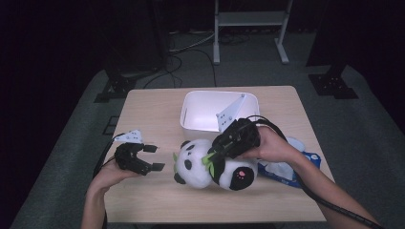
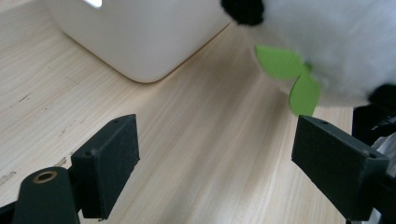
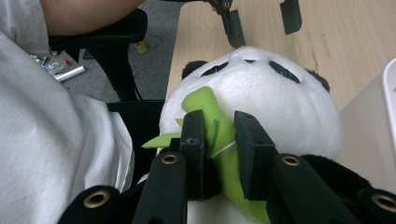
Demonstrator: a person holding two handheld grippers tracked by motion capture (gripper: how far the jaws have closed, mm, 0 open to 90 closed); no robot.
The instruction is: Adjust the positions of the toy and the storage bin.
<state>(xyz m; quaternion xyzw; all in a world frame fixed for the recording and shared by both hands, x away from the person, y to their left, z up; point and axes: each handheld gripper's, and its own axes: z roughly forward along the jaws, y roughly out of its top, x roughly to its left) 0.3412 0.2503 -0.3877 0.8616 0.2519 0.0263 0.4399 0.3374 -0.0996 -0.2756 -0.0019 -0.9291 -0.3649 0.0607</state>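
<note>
A plush panda lies on its back on a light wooden table, a little right of the centre of the high view, just below a white bin. Its long axis runs across the frame: the white head with black ears and eye patches points toward the left, and the body and a foot with a pink sole point toward the right. A green felt bamboo stalk lies over its chest, with leaves sticking out near the chin. The right hand-held gripper comes in from the right side of the frame, held by a hand whose forearm slants up from the lower right corner; the tool tips down and to the left onto the panda's chest. In the right gripper view its two black jaws are clamped on the bamboo stalk, pinching the green felt between them, with the panda's face just beyond. The left hand-held gripper is at the lower left of the high view, level above the table and pointing right toward the panda's head, a small gap short of it. Its jaws stand wide apart with bare tabletop between them, as the left gripper view shows. A blue tissue pack lies at the right edge of the table, beside the panda's foot.
</note>
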